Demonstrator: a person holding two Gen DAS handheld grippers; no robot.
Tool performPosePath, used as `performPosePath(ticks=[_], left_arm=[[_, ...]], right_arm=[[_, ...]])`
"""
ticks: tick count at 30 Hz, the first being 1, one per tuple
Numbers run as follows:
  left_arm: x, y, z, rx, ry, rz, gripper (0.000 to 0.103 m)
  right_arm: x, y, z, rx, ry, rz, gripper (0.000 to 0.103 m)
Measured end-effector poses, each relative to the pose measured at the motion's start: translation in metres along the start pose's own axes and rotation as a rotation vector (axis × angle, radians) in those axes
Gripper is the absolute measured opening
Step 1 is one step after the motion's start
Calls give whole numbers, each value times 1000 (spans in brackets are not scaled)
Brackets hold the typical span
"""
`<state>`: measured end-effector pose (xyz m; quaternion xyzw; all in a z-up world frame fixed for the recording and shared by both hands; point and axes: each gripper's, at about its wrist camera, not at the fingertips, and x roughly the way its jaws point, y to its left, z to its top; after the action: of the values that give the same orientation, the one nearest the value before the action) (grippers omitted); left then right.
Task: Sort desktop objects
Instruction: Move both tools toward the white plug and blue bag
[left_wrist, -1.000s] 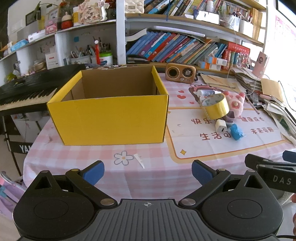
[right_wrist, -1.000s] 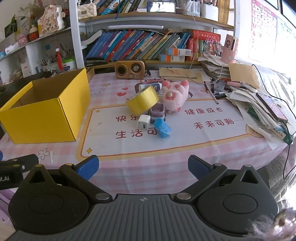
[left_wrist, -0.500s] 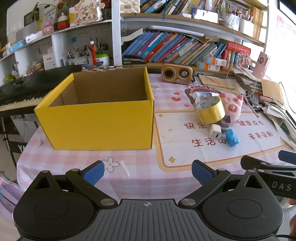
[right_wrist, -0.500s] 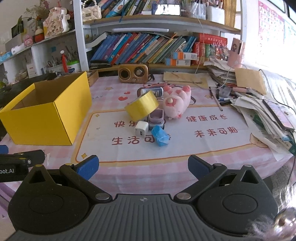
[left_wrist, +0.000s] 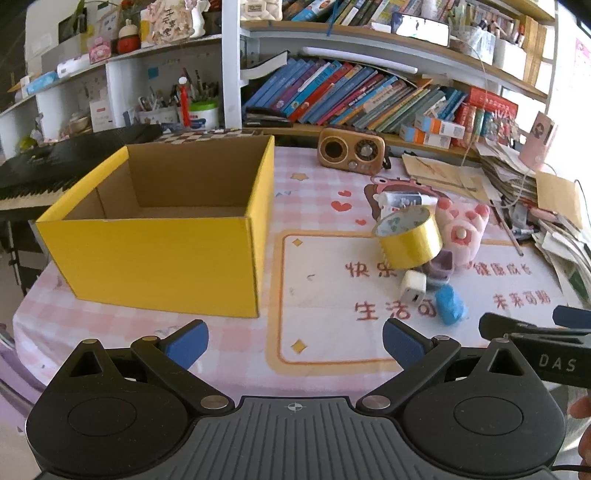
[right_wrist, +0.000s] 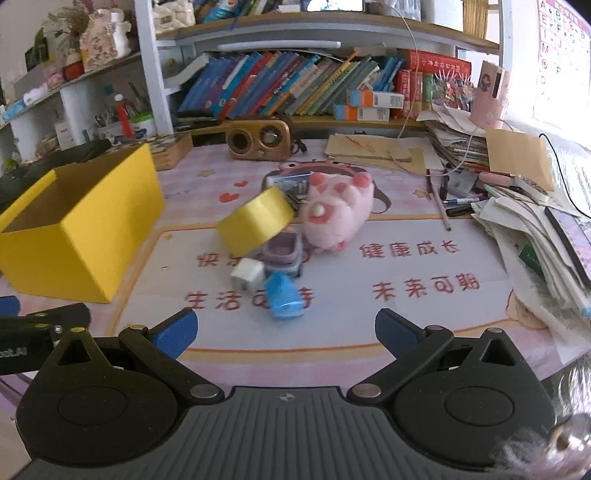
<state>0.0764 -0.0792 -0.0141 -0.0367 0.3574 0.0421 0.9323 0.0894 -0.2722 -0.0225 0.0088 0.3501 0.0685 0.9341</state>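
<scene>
An open, empty yellow cardboard box (left_wrist: 159, 254) stands on the table's left; it also shows in the right wrist view (right_wrist: 77, 236). A cluster lies mid-table: a yellow tape roll (left_wrist: 410, 240) (right_wrist: 255, 223), a pink plush pig (left_wrist: 463, 230) (right_wrist: 338, 212), a white charger cube (left_wrist: 413, 286) (right_wrist: 248, 273), a blue object (left_wrist: 448, 304) (right_wrist: 284, 295), a small purple container (right_wrist: 282, 251) and a tube (left_wrist: 404, 201). My left gripper (left_wrist: 295, 341) is open and empty near the front edge. My right gripper (right_wrist: 284, 330) is open and empty, just short of the blue object.
A wooden radio (left_wrist: 352, 155) stands at the back. Bookshelves (left_wrist: 369, 96) rise behind. Stacked papers and pens (right_wrist: 524, 221) crowd the right side. A keyboard (left_wrist: 55, 166) sits left of the table. The right gripper's finger (left_wrist: 532, 339) shows at the left view's right edge.
Both grippers have moved forward and to the right. The right one has come closer to the object cluster. Both stay open; nothing on the table has moved.
</scene>
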Motion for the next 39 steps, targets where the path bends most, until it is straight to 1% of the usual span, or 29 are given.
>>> performPosePath(ticks=[2, 6, 11, 15, 20, 23, 26, 34, 39], left_arm=[[4, -7, 2, -14, 0, 10, 102], [13, -24, 4, -32, 10, 35, 102], [21, -39, 5, -38, 18, 72, 102], [24, -46, 8, -43, 9, 104, 102], [27, -49, 11, -57, 14, 136, 102], [28, -50, 12, -69, 20, 141, 102], [29, -50, 12, -84, 35, 128, 101], [25, -48, 15, -103, 16, 161, 101], [24, -46, 17, -108, 12, 179, 101]], right_arm=[[6, -8, 4, -23, 8, -8, 103], [18, -24, 10, -60, 11, 7, 103], [32, -42, 17, -91, 18, 57, 103], [43, -49, 22, -111, 20, 96, 103], [55, -54, 26, -125, 36, 138, 101], [60, -55, 28, -133, 40, 156, 101], [64, -56, 29, -136, 45, 174, 101], [73, -53, 35, -158, 52, 218, 101], [77, -51, 38, -174, 55, 227, 101]])
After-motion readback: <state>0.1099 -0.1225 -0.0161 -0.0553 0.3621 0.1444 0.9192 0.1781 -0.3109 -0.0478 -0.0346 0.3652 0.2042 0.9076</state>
